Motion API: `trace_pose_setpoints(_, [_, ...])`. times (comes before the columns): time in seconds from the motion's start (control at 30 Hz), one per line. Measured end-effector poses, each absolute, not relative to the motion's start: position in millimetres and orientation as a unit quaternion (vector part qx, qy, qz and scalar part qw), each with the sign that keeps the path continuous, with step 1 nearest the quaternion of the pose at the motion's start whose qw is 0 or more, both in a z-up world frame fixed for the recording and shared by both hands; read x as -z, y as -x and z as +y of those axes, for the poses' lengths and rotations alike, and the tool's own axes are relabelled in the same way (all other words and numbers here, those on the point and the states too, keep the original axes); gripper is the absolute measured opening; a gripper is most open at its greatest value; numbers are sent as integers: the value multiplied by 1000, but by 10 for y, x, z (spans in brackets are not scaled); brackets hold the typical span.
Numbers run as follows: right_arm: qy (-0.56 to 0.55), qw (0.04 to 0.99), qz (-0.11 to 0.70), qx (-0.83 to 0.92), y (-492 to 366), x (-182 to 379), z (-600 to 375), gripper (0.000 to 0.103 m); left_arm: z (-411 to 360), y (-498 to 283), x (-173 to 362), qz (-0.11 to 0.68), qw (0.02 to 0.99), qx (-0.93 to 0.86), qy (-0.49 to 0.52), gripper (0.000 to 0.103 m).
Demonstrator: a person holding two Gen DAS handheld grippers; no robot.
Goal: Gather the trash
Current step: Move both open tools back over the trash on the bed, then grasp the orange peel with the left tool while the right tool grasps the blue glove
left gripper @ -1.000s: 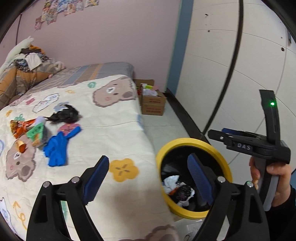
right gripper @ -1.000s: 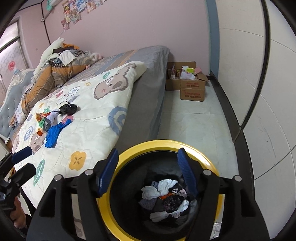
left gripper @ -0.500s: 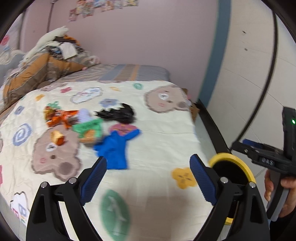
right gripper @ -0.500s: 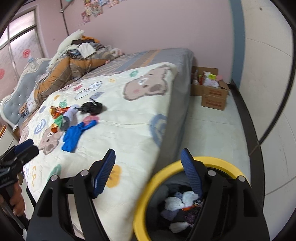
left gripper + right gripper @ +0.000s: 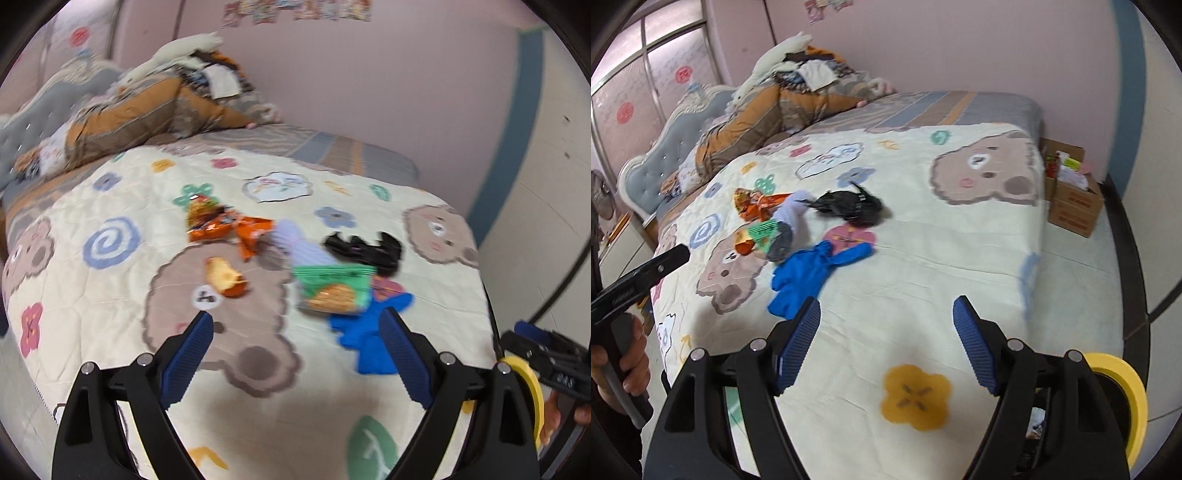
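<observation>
Both grippers are held spread and empty above the quilt (image 5: 960,258): left gripper (image 5: 295,354), and right gripper (image 5: 886,343), its jaws just widened.

left tool (image 5: 293,341): jaws apart, empty | right tool (image 5: 886,326): just widened, empty

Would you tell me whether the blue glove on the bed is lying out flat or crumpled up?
Crumpled: the blue glove lies bunched in folds on the quilt.

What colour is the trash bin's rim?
Yellow; the bin rim shows best in the right wrist view.
</observation>
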State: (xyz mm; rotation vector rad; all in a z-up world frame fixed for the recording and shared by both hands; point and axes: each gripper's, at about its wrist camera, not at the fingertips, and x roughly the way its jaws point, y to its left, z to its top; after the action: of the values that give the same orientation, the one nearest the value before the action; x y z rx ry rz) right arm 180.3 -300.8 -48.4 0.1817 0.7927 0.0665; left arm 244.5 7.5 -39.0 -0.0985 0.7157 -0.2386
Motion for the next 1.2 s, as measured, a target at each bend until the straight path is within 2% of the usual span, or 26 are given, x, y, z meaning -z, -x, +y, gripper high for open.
trace_pose_setpoints(0.53, [-51, 905, 414, -78, -2443, 748, -2293, 71, 633, -3132, 790, 396, 914, 46, 73, 87])
trace_pose_setpoints(1.2, [11, 885, 456, -91, -3062, 1141, -1743, 72, 760, -3876, 1226, 447, 888, 35, 100, 87])
